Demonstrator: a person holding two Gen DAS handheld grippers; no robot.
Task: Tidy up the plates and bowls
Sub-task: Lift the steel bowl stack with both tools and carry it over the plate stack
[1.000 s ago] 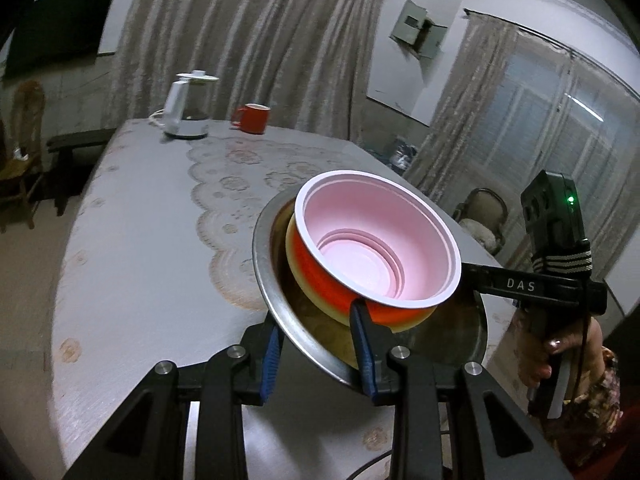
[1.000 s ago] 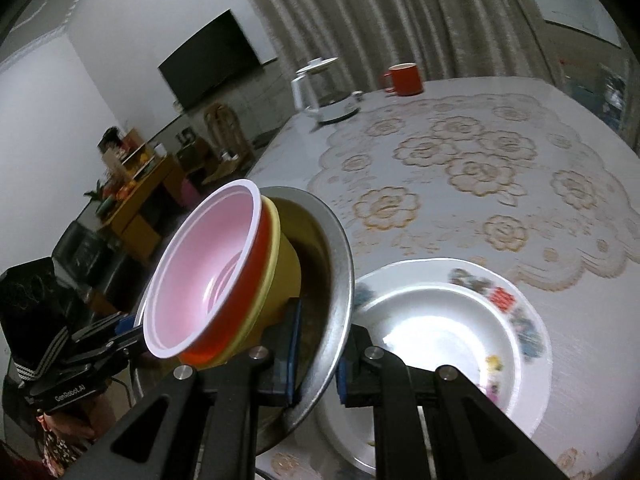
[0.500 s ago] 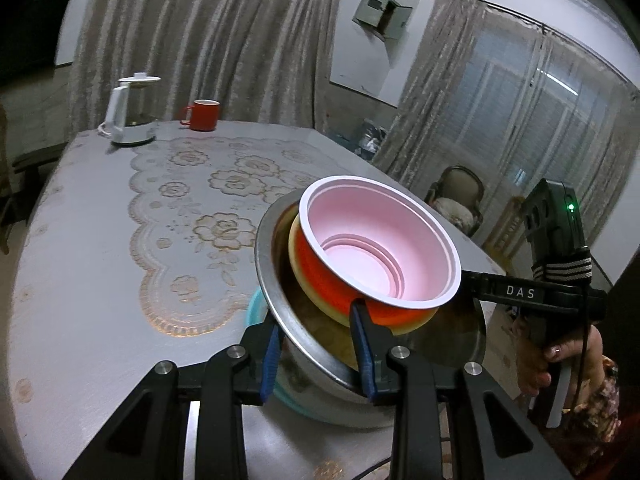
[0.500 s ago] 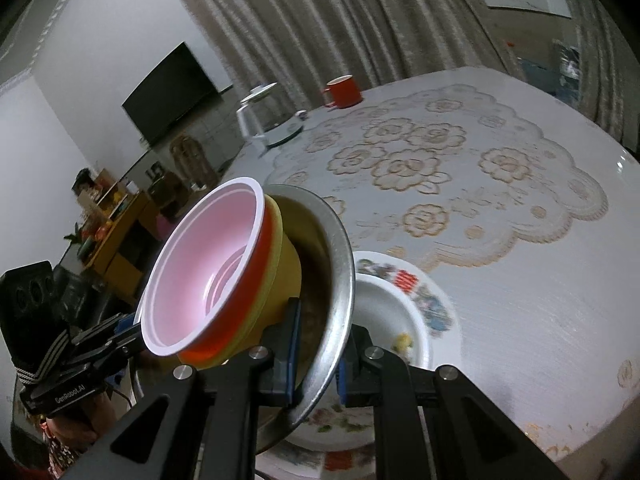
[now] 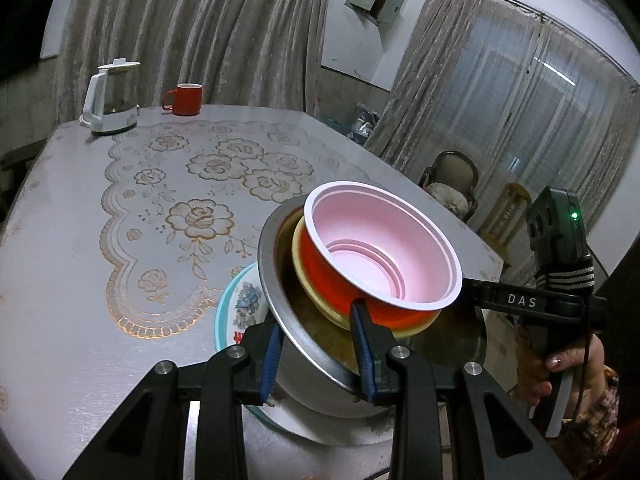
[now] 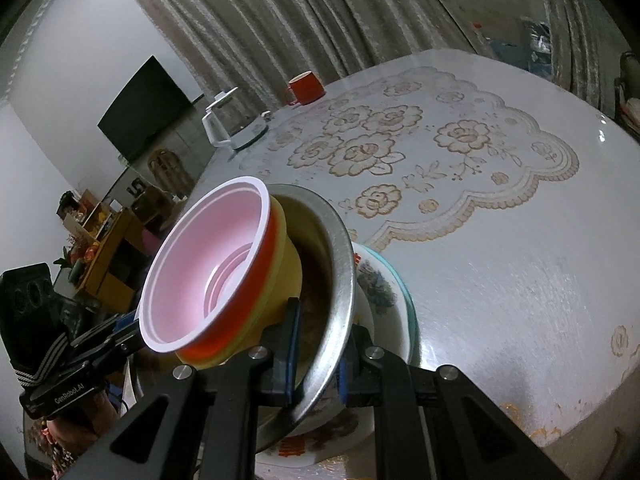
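Both tongs pinched opposite rims of a steel bowl [image 5: 280, 312]: left tongs [image 5: 316, 348] at bottom centre, right tongs [image 6: 316, 356] likewise. Red [image 5: 320, 264] and yellow [image 6: 288, 268] bowls nested inside it, above a floral plate [image 6: 380, 284] on the counter [image 5: 80, 280]. The step seemed to be stacking; next, lowering it level onto the plate.

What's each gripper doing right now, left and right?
Left gripper: closed on the metal bowl rim.
Right gripper: closed on the same bowl's opposite rim.

Floral plate [image 5: 240, 304] mostly hidden beneath the steel basin [image 5: 304, 376].
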